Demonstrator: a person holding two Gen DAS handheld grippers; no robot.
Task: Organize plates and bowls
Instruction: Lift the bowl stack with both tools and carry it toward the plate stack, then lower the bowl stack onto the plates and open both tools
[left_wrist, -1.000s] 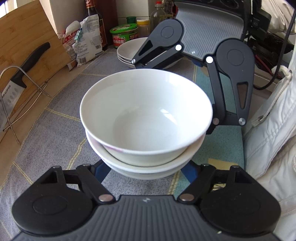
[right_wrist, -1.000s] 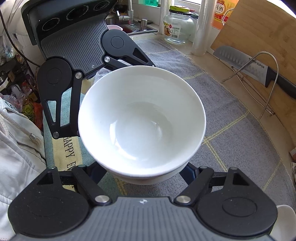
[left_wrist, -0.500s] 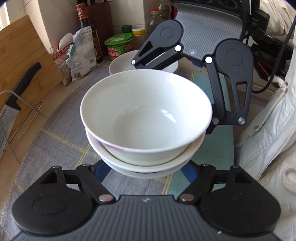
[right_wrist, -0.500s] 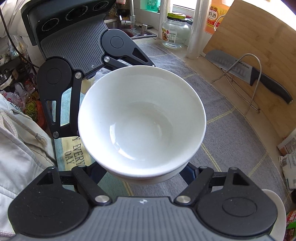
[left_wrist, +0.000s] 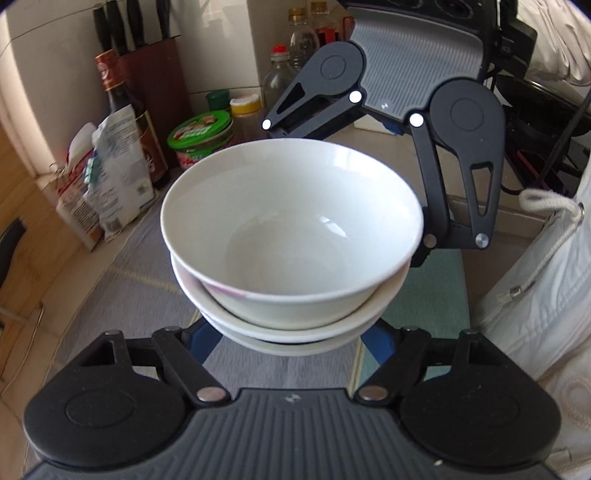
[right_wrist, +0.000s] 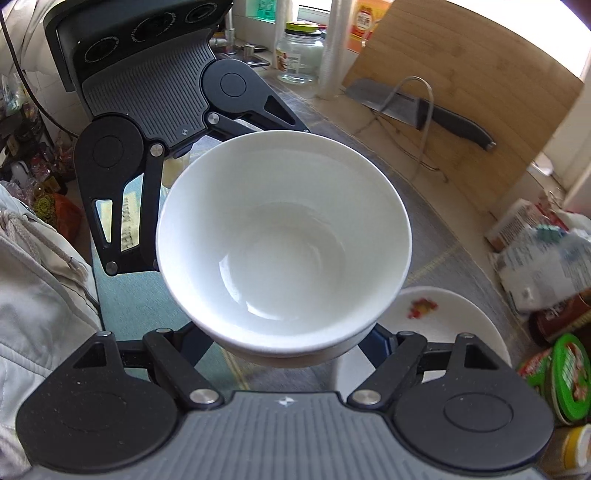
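So both grippers are clamped on the same stack of white bowls (left_wrist: 291, 236), one from each side, and it's up off the grey cloth (left_wrist: 122, 288) on the worktop. My left gripper (left_wrist: 291, 343) has its jaws clenched around the lower bowl, and the right gripper (right_wrist: 291, 350) grips it from the opposite side. A white plate (right_wrist: 447, 325) with a red mark sits on the cloth just beside, near the green-lidded tub (left_wrist: 201, 136) and the packets (left_wrist: 110, 177).
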